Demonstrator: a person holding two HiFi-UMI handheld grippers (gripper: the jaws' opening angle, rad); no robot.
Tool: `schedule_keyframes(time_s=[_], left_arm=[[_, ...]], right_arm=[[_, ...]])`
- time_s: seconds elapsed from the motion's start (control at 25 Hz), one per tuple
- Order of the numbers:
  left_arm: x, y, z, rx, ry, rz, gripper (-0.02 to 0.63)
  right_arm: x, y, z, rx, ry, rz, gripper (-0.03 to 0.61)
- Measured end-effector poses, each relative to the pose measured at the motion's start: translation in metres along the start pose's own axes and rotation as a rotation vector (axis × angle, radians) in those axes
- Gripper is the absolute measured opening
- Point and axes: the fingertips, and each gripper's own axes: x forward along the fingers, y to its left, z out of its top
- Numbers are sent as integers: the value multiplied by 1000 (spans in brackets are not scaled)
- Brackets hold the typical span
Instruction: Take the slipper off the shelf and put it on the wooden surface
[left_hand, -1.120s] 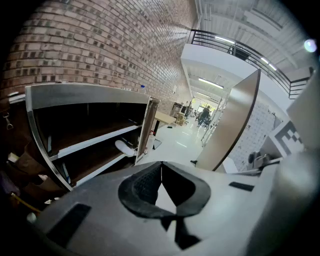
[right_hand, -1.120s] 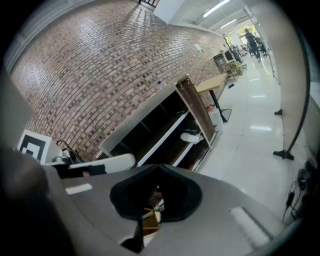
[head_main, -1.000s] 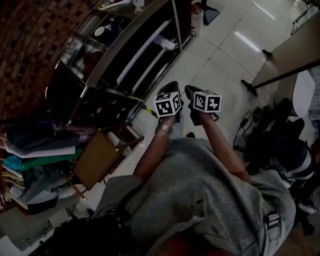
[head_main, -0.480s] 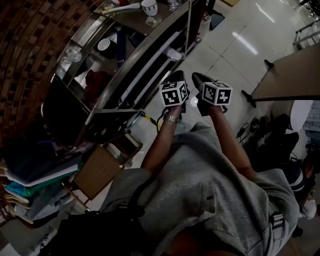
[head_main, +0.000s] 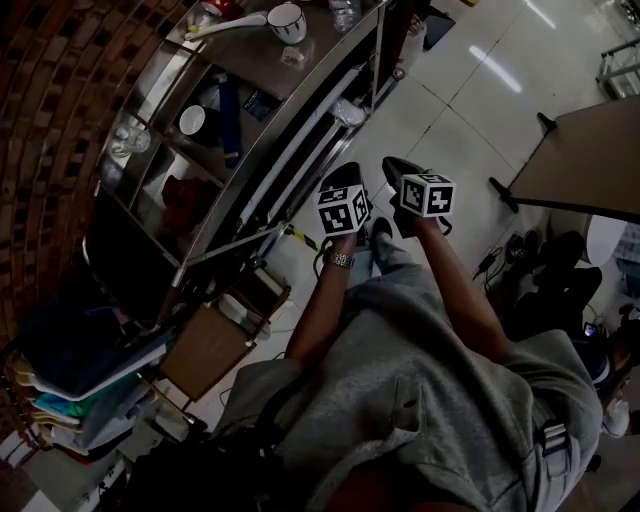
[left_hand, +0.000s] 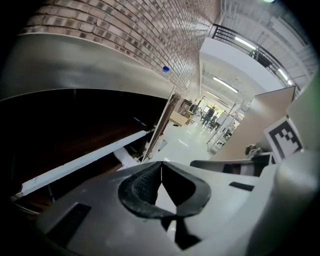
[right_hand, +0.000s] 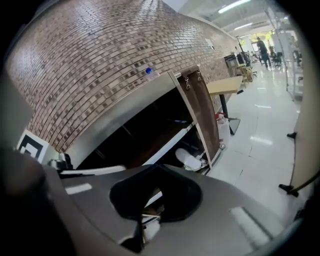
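A white slipper lies at the end of the dark lower tier of the metal shelf; the right gripper view shows the slipper just inside the shelf's brown end panel. My left gripper and right gripper hang side by side over the tiled floor, short of the shelf's front and apart from the slipper. Both are shut with nothing between the jaws, as the left gripper and right gripper show in their own views. A tan table top stands to the right.
The shelf's upper tiers carry a white cup, a bowl and small items. A wooden box and stacked clothes sit at the lower left. Cables and bags lie on the floor at the right.
The head view has swung further along the shelf, bringing its upper tiers and the cup into sight. Both grippers stay shut, side by side, held in front of the body.
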Motion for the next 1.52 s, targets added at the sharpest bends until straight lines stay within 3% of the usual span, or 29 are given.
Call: schedule_keyframes(time_s=[0.16, 0.36, 0.52, 0.64, 0.76, 0.88, 1.08, 1.16, 1.28, 1.4, 1.52], left_arm=[[11, 16, -7, 11, 19, 30, 6], [36, 49, -33, -14, 56, 53, 6], [53, 90, -63, -44, 66, 79, 6], [82, 125, -87, -68, 59, 108, 6], [101, 161, -114, -88, 67, 149, 6], [109, 180, -135, -84, 69, 169, 6], [112, 208, -148, -84, 62, 198, 6], [107, 213, -148, -95, 51, 208, 5], [98, 213, -152, -119, 45, 206, 6], [88, 214, -159, -132, 74, 225, 6], [77, 206, -153, -133, 106, 235, 6]], right_arm=[[35, -24, 2, -9, 2, -16, 17], [112, -69, -23, 1, 51, -51, 89], [199, -117, -74, 123, 90, -55, 143], [273, -168, -93, 154, 60, -78, 163], [338, -204, -107, 279, 22, -75, 224], [377, -229, -115, 436, -12, -55, 289], [421, -265, -114, 527, -55, -54, 393], [436, -277, -109, 582, -95, -39, 384], [441, -284, -99, 612, -144, -40, 195], [425, -268, -79, 572, -172, -6, 108], [386, -242, -58, 461, -167, -9, 70]])
